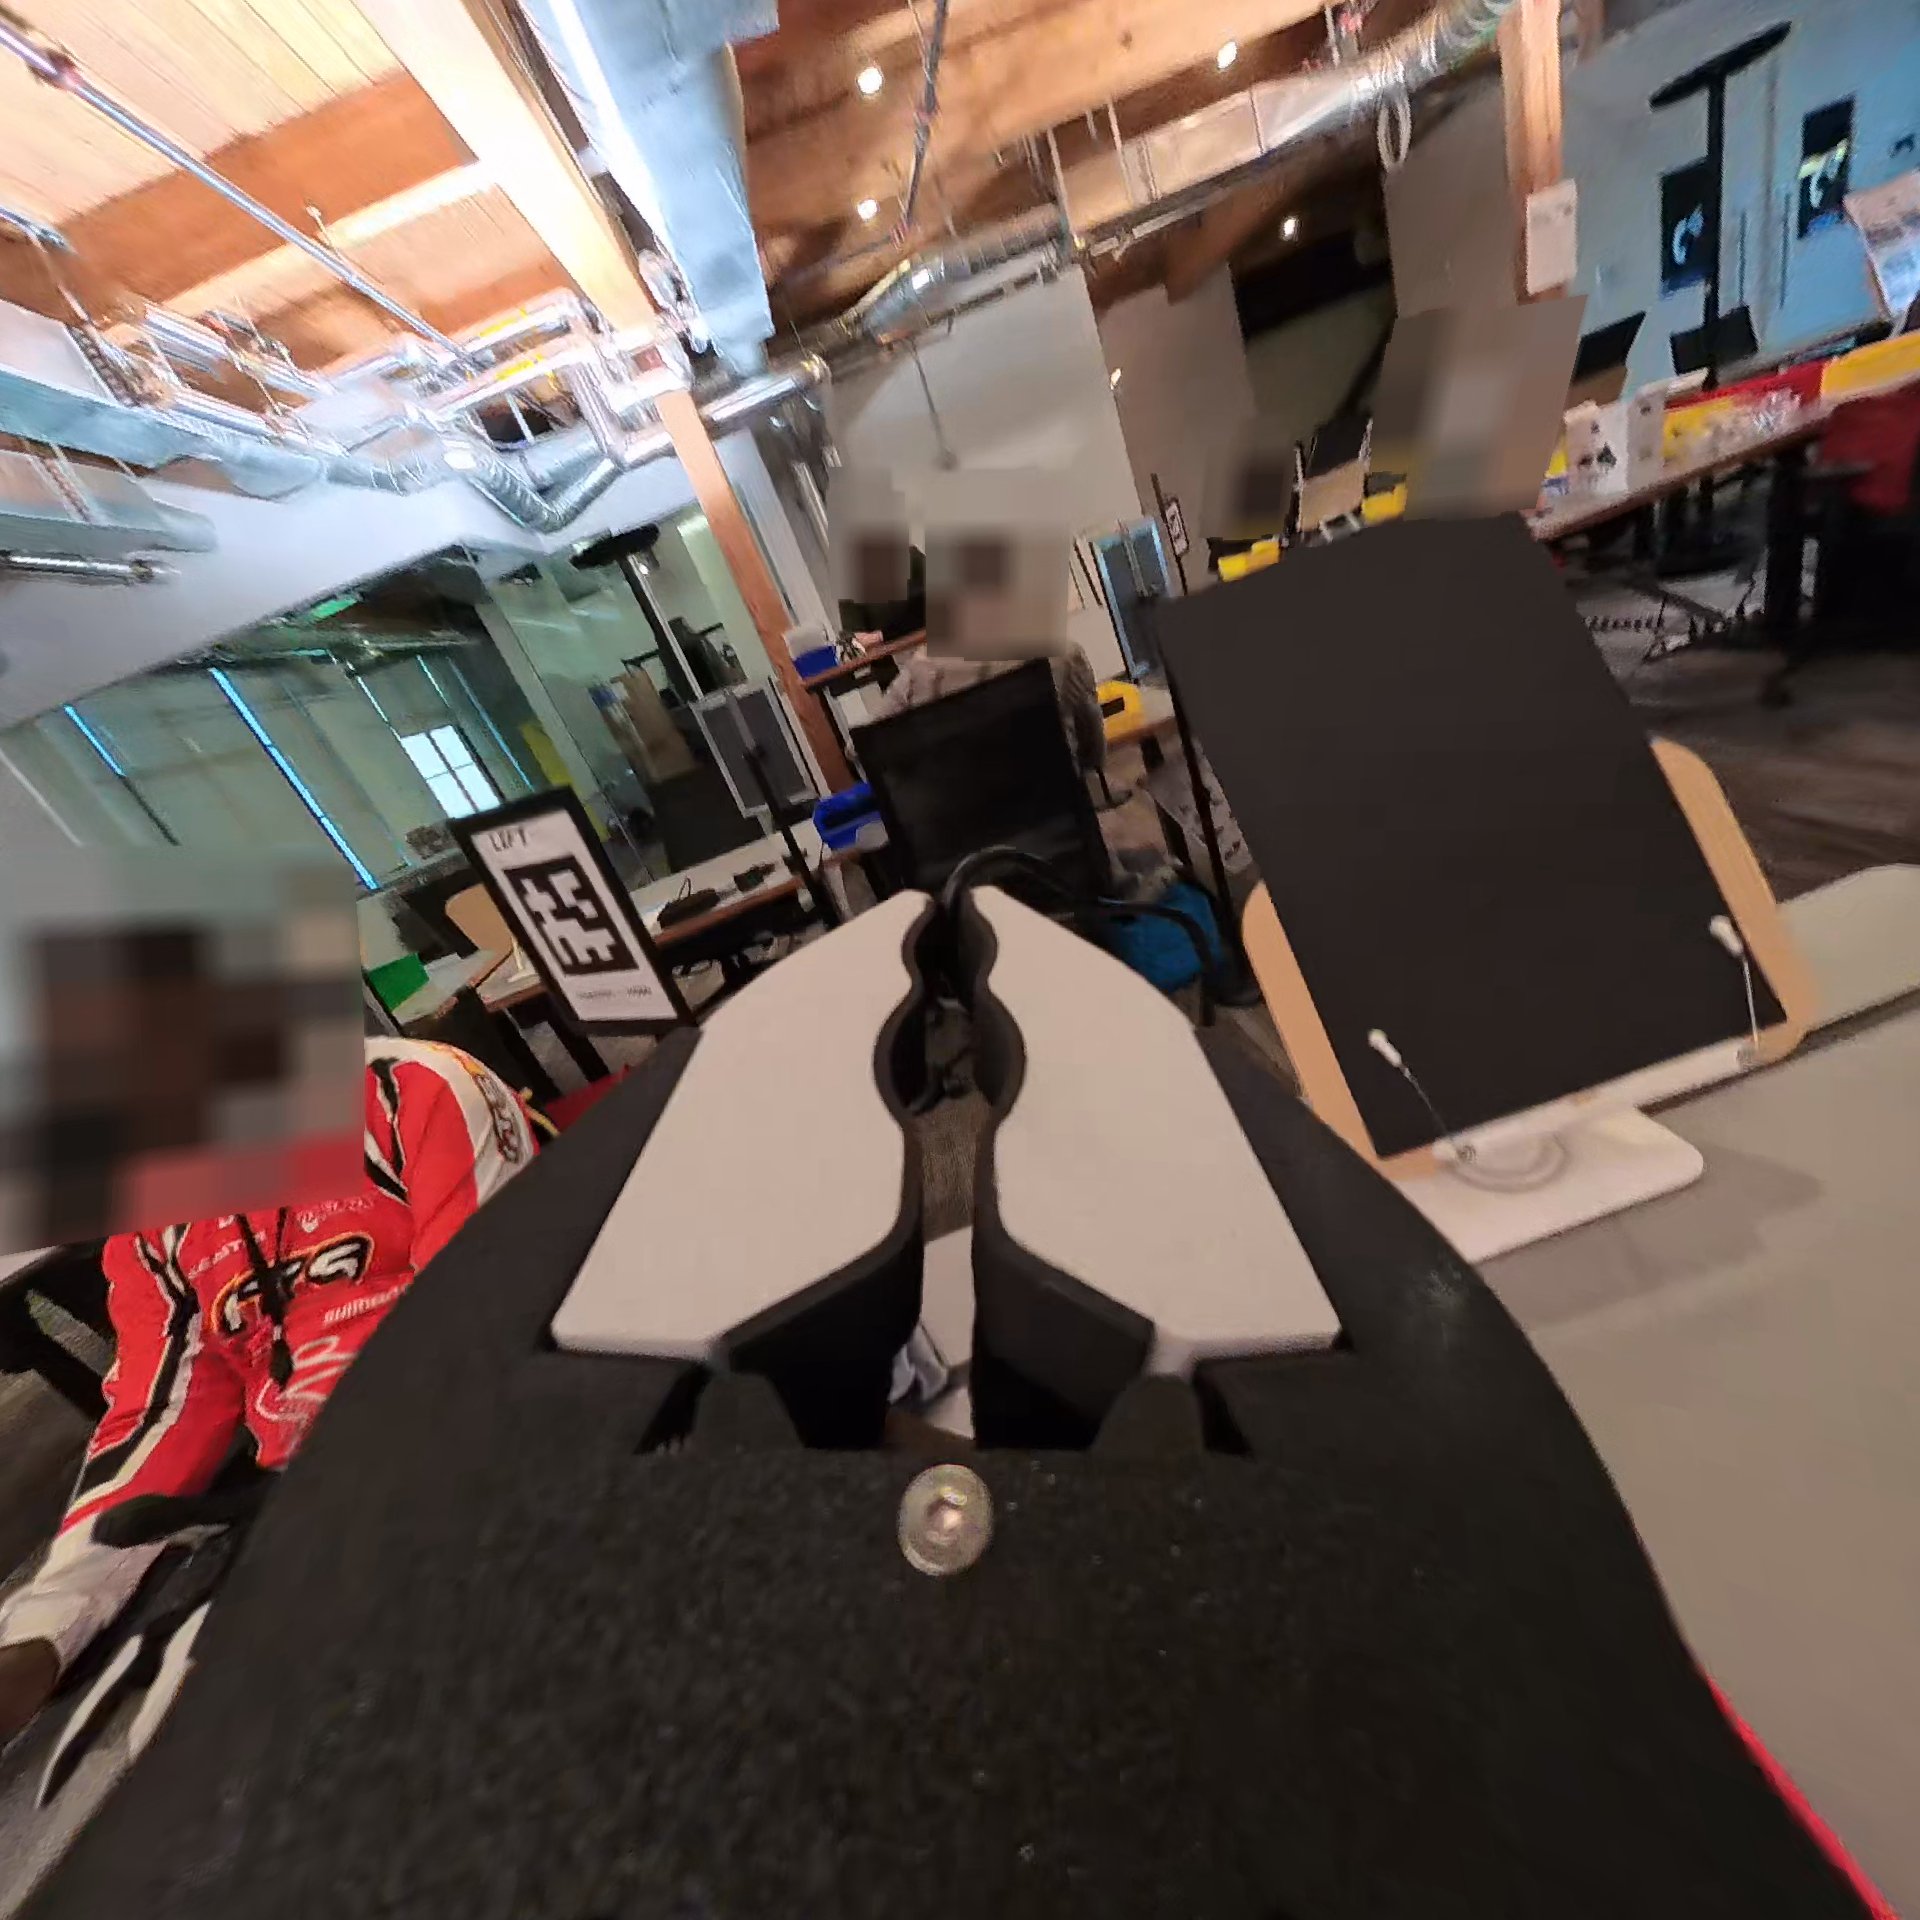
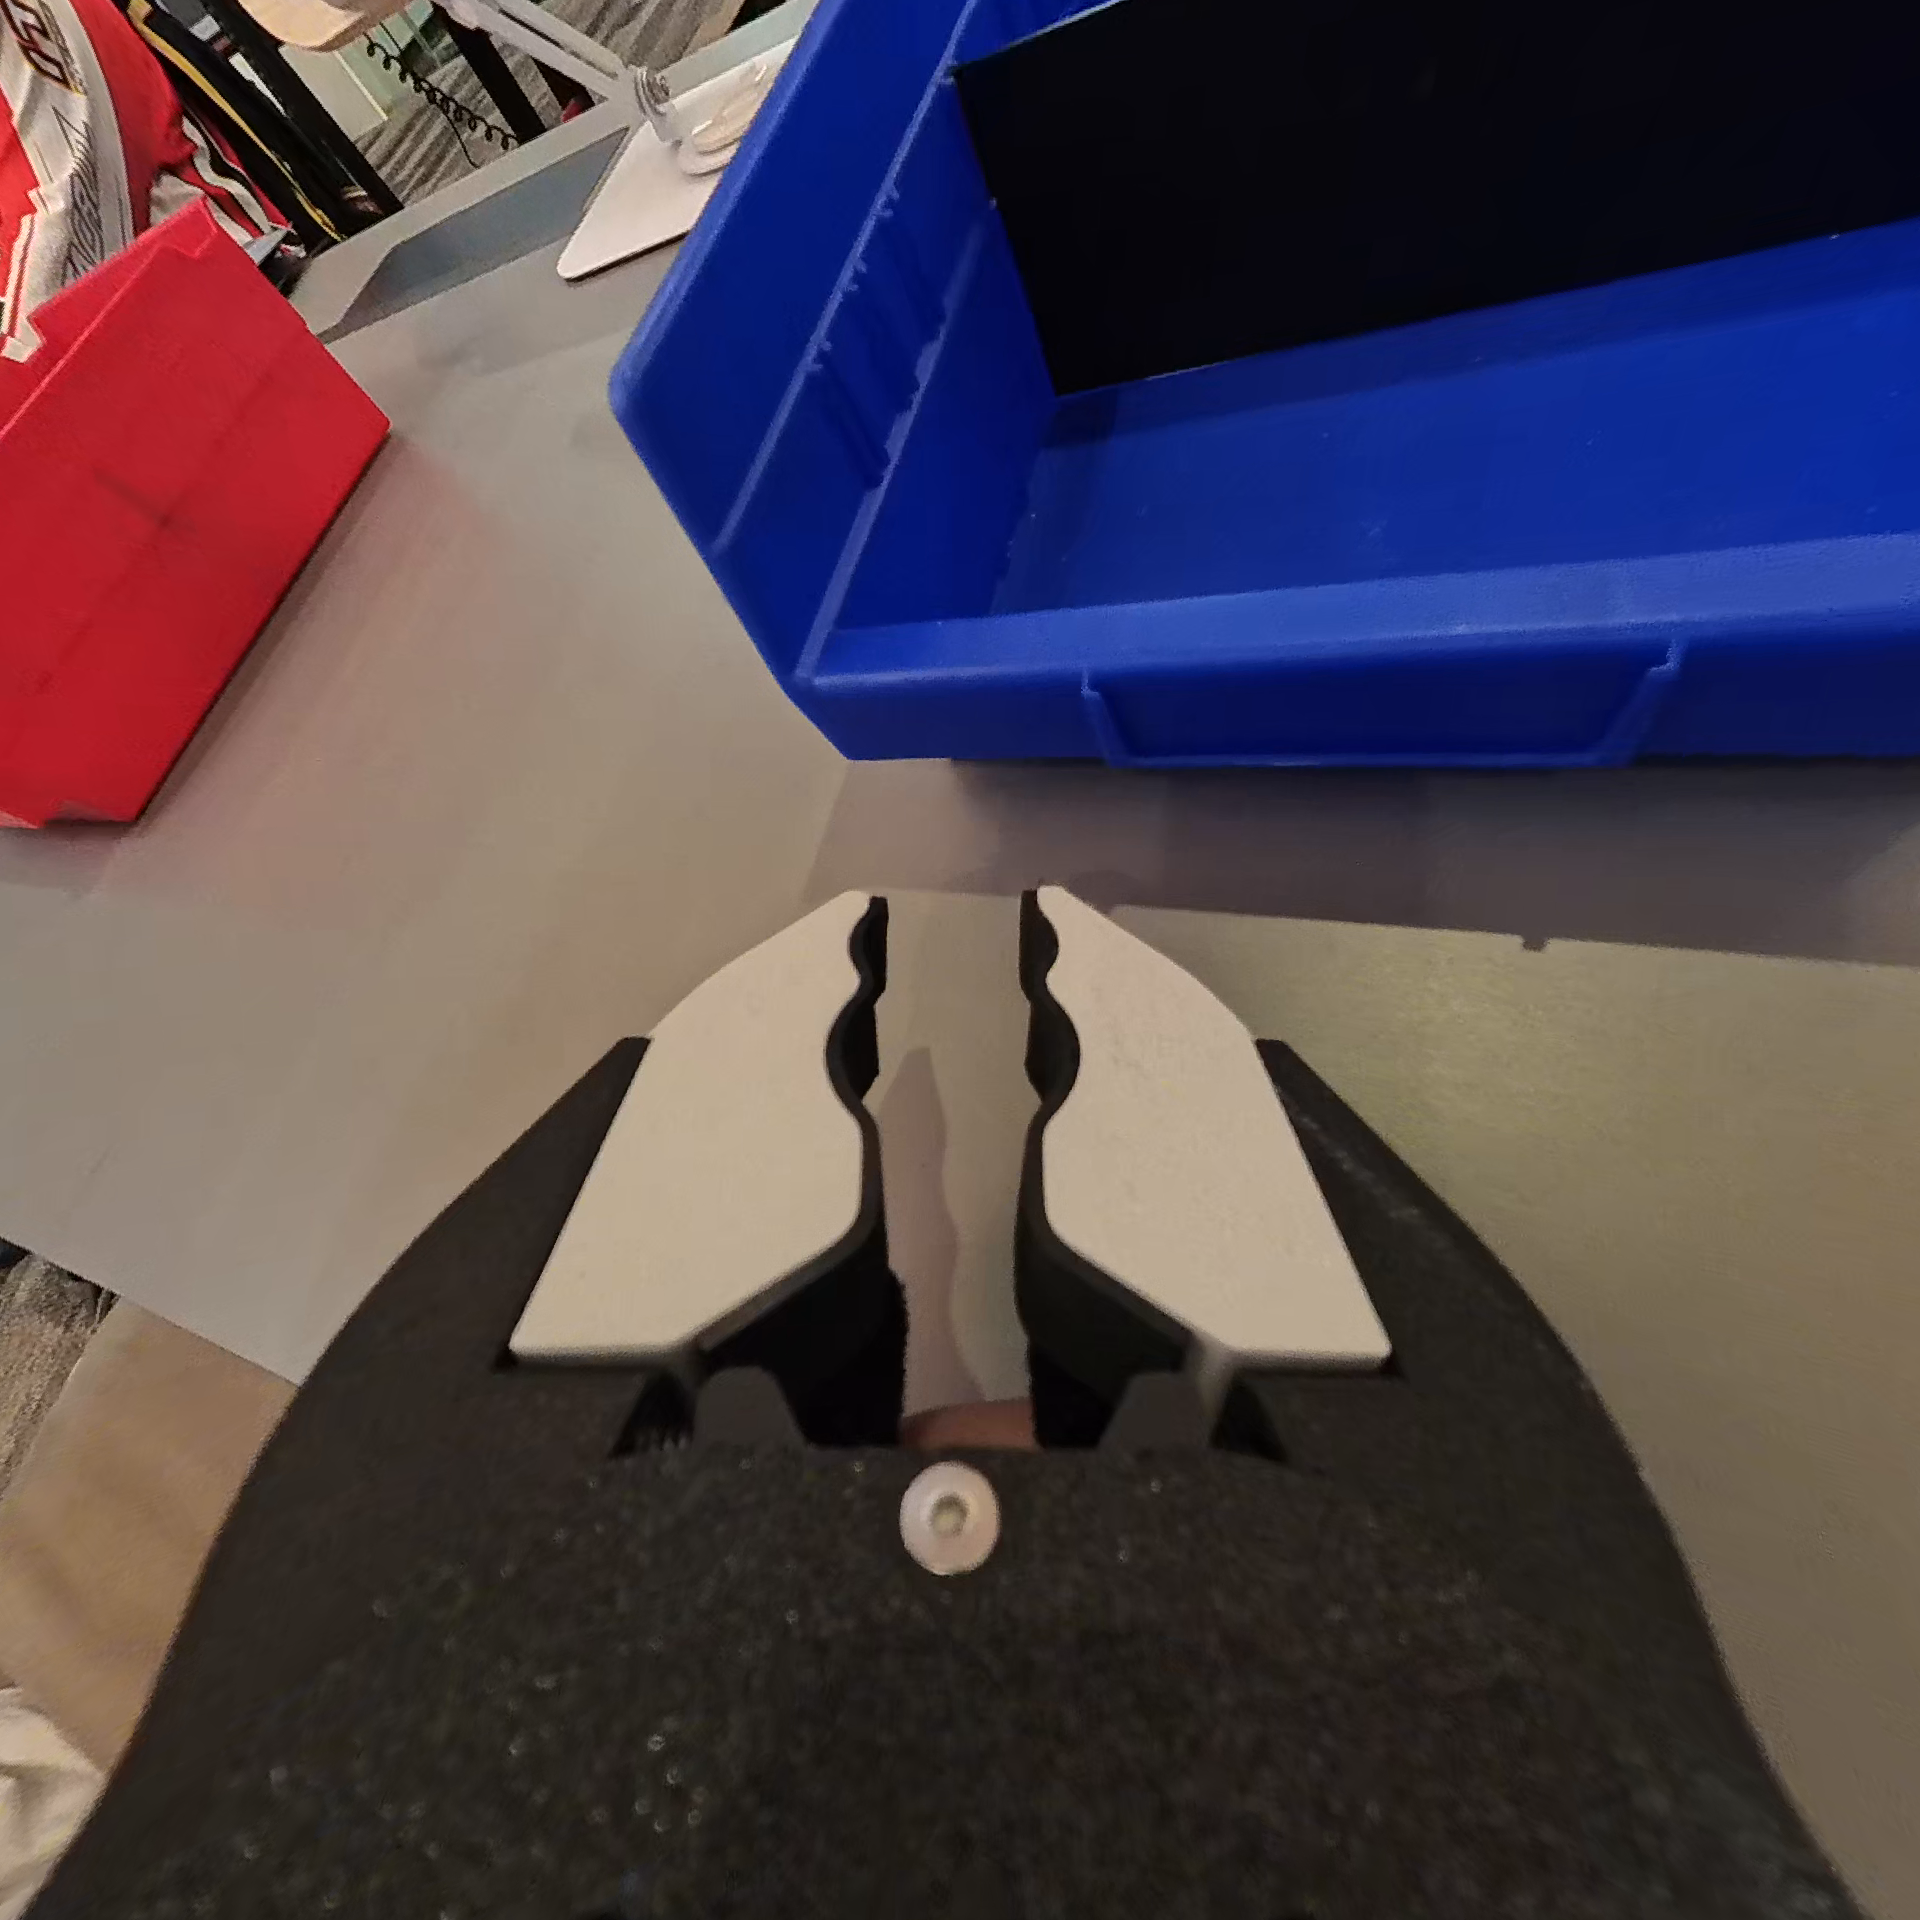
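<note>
Hovering: left gripper (image 1: 948,909) nearly closed, empty, aimed past black board (image 1: 1455,810); right gripper (image 2: 954,902) slightly parted, empty, above grey table (image 2: 499,831) near blue bin (image 2: 1351,665).

An open-plan workshop or lab is shown: exposed wooden ceiling beams (image 1: 260,197) and metal ducts (image 1: 582,488) are seen overhead, work tables (image 1: 1704,457) are loaded with parts bins, and plastic storage bins (image 2: 1299,582) are set on a grey table (image 2: 468,831).
</note>
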A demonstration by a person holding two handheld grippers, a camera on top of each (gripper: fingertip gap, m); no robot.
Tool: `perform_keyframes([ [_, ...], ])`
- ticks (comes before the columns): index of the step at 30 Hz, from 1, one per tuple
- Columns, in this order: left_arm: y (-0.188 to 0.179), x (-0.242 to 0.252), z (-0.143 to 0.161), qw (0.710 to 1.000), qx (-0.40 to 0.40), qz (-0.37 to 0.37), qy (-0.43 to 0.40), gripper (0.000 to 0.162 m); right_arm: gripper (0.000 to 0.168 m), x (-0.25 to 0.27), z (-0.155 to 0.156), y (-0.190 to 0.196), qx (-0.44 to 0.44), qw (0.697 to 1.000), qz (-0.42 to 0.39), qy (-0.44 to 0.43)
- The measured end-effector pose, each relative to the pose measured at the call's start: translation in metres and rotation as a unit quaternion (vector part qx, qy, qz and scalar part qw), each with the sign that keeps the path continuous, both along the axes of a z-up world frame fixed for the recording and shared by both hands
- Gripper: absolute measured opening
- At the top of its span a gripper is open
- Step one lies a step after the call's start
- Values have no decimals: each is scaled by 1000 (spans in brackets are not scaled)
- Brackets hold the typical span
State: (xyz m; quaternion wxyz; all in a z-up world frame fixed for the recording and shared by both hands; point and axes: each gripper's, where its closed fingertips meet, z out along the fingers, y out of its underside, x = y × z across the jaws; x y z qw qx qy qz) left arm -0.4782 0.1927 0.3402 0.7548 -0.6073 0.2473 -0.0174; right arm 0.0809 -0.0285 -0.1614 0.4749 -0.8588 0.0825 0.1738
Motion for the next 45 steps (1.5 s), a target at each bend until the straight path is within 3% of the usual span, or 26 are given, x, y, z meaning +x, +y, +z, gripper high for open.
perform_keyframes([
  [5,-3,29,37,999,18,-15,33,2,24,0,2,0,3,1000,-2,5],
  [12,28,92,15,979,30,30,199,3,24,-2,2,-1,5,1000,4,-4],
  [13,35,105,-6,973,-5,2,231,2,24,-2,3,-1,5,1000,3,-2],
  [15,42,127,-81,945,-137,-72,290,2,24,-1,3,-3,6,1000,1,2],
  [17,44,124,-145,906,-199,-75,366,2,24,0,4,-5,8,1000,-1,7],
  [19,35,117,-171,888,-212,-87,398,2,24,0,4,-6,8,1000,-2,12],
  [22,21,113,-138,925,-193,-115,307,2,24,0,3,-7,7,1000,-2,18],
  [26,-2,117,-39,966,-124,-161,157,2,24,-2,2,-3,5,1000,2,21],
  [29,-21,132,21,972,-80,-192,111,2,23,-8,4,1,8,1000,10,21],
  [32,-33,169,28,959,-88,-239,120,2,24,-12,5,3,9,1000,16,5],
  [35,-37,222,-18,938,-121,-271,178,2,24,-15,6,4,12,1000,20,-3],
  [39,-42,300,-113,895,-169,-321,258,3,24,-12,6,2,13,1000,16,-5],
  [45,-66,409,-257,806,-315,-431,258,2,23,-3,11,-4,23,1000,2,7],
])
